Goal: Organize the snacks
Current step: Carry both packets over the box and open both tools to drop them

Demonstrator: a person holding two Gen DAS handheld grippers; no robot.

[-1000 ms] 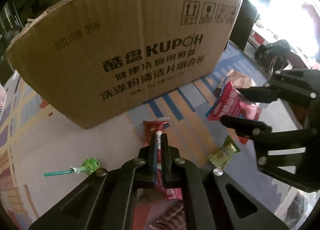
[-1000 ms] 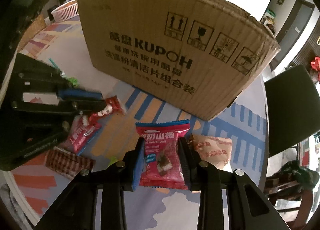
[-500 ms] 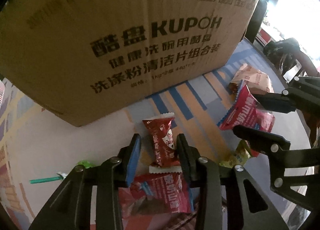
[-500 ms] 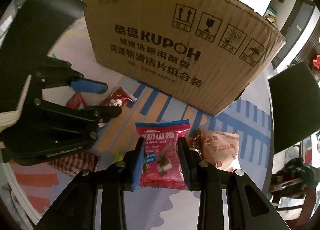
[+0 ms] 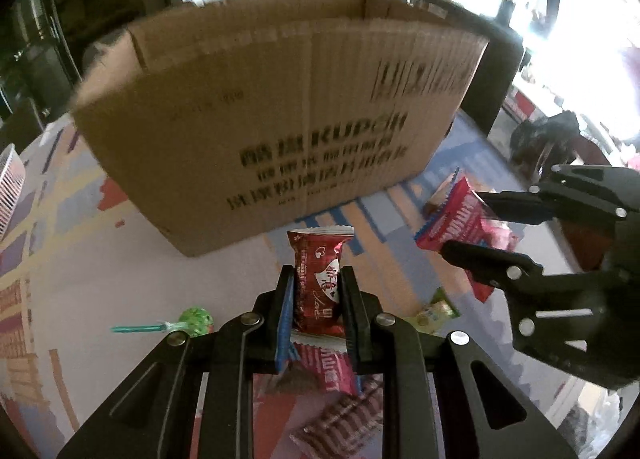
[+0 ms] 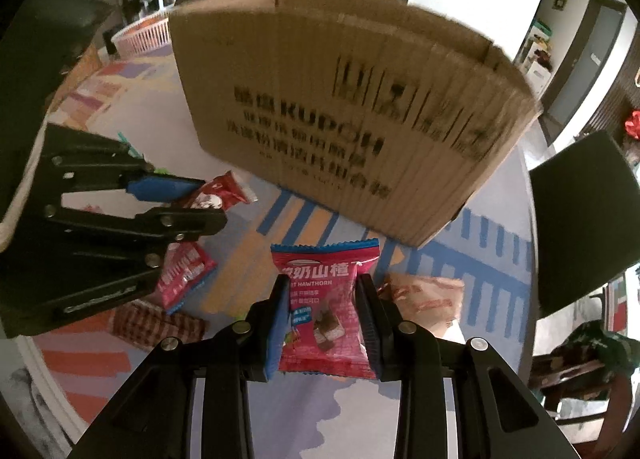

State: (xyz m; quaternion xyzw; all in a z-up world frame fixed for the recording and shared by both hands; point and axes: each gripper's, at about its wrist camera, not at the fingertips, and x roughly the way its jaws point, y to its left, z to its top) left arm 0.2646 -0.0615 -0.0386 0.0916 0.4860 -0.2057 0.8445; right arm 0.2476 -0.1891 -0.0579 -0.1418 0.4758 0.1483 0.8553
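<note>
My left gripper is shut on a dark red snack packet and holds it above the table, in front of the open cardboard box. My right gripper is shut on a pink hawthorn snack bag with a blue top edge, also raised before the box. In the left wrist view the right gripper and its bag show at the right. In the right wrist view the left gripper and its packet show at the left.
On the patterned tablecloth lie a green lollipop, a small green packet, a pink bag, a brown checked wafer packet and a beige packet. A dark chair stands at the right. A white basket sits far left.
My left gripper opened, closed on the dark red packet and lifted it. Both grippers have risen with their snacks; the box's open top now shows.
</note>
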